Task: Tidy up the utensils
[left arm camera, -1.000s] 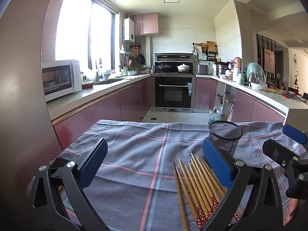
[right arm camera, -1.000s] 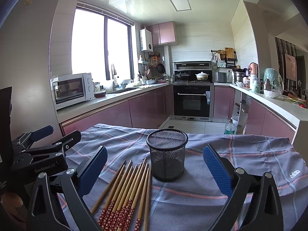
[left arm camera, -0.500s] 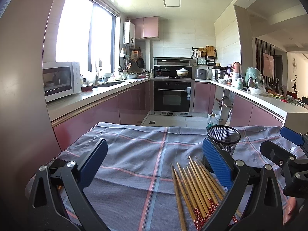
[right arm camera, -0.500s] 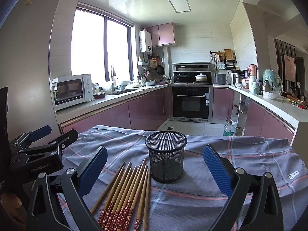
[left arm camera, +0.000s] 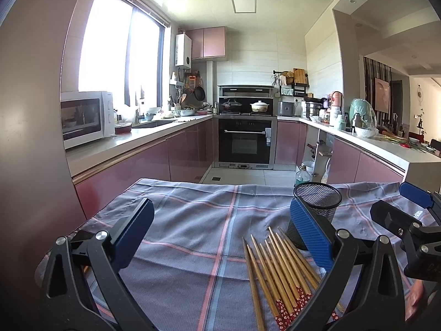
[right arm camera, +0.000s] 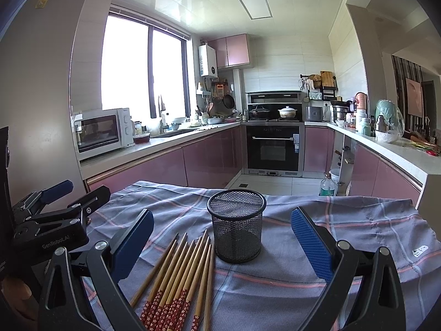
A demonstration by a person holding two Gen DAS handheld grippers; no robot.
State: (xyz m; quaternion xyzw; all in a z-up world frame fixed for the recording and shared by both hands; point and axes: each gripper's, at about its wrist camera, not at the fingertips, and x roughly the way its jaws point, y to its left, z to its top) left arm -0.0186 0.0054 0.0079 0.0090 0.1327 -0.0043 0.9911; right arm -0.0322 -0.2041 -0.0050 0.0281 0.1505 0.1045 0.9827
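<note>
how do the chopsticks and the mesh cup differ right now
The chopsticks lie flat in a fanned bundle on the cloth; the mesh cup stands upright beside their tips.

The chopsticks are wooden with red patterned ends; the mesh cup is black wire mesh.

The chopsticks are thin solid sticks; the mesh cup is a wide, hollow cylinder, with nothing showing through its mesh.

Both rest on the cloth, and neither open gripper holds either.

Chopsticks (right arm camera: 179, 278) lie on the cloth (right arm camera: 358, 237) — just left of the mesh cup (right arm camera: 237, 224).

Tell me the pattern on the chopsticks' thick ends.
Red with small white flowers, clearest in the right wrist view.
</note>
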